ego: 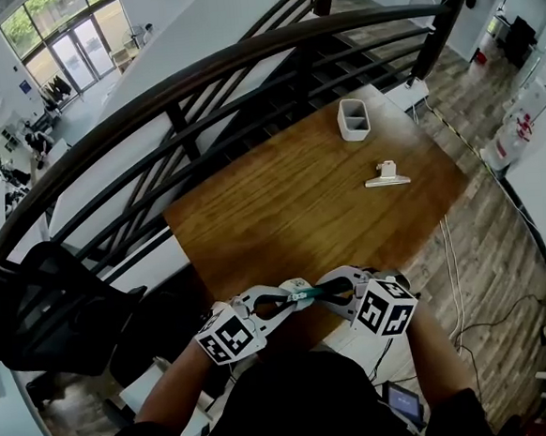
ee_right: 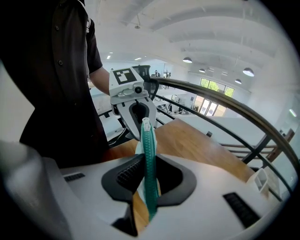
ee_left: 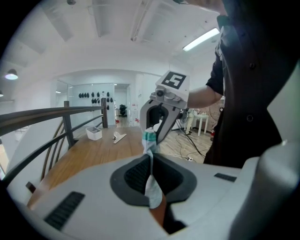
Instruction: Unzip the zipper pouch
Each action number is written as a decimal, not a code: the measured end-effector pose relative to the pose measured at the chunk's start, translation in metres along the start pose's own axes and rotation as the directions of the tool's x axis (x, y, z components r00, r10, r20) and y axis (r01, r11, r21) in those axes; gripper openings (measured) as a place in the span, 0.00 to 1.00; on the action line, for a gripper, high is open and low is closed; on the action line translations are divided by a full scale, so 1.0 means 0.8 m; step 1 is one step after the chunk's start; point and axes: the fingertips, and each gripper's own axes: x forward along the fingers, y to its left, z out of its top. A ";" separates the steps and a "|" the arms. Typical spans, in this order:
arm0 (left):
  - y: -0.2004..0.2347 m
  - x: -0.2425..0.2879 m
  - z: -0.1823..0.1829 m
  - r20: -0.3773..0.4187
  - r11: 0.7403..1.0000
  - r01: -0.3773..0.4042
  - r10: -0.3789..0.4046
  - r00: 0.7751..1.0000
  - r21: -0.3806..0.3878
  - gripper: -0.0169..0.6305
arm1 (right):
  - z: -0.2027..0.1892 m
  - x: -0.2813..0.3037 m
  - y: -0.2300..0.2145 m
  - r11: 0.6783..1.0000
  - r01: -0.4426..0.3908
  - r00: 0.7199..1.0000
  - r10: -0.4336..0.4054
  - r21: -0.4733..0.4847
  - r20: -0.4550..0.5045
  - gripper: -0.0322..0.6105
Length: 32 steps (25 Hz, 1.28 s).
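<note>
Left tongs and right tongs both clamp one zipper pouch, seemingly taut.

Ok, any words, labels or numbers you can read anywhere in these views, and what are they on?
Nothing can be read in any view.
On the marker cubes: only black-and-white square patterns, no letters.
On the zipper pouch: no print visible.
On the blue wall sign: too small to read.
On the white containers with red labels: blurred, unreadable.
</note>
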 end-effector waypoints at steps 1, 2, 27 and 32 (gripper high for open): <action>0.005 -0.001 -0.002 0.004 0.999 -0.024 0.024 1.000 -0.022 0.05 | -0.001 0.000 0.000 1.000 0.001 1.000 -0.001 0.016 0.001 0.16; 0.009 -0.002 -0.003 0.006 0.998 -0.048 0.049 0.999 -0.042 0.05 | -0.001 -0.001 -0.001 0.999 0.005 1.000 -0.006 0.035 0.009 0.19; 0.037 -0.014 0.007 0.033 0.962 -0.217 0.225 0.974 -0.164 0.05 | 0.072 -0.026 -0.018 0.820 0.002 0.911 -0.237 0.572 0.337 0.20; 0.035 -0.013 0.005 0.010 0.965 -0.230 0.233 0.972 -0.122 0.05 | 0.067 -0.020 -0.020 0.805 0.010 0.922 -0.238 0.594 0.307 0.25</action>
